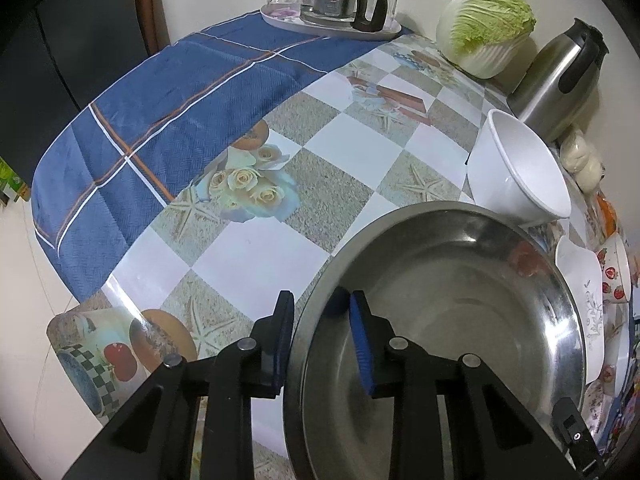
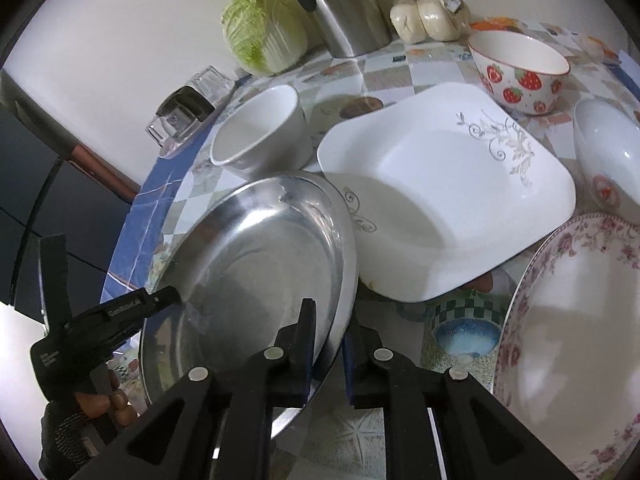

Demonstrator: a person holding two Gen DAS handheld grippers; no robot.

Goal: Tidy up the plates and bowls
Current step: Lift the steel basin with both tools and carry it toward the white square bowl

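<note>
Both grippers, left (image 1: 320,312) and right (image 2: 326,320), clench the steel plate (image 2: 256,248) by opposite rims. Nothing looks stacked yet: the square plate (image 2: 440,200), floral plate (image 2: 568,320) and bowls lie scattered to the right.

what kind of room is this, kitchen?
Probably a home kitchen or dining table. A printed tablecloth carries mixed crockery such as a strawberry bowl, next to a napa cabbage, a steel thermos jug and a glass coffee pot.

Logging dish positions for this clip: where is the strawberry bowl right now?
In the right wrist view the strawberry bowl stands upright at the far right of the table, just behind the square white plate and right of the dough buns.
</note>
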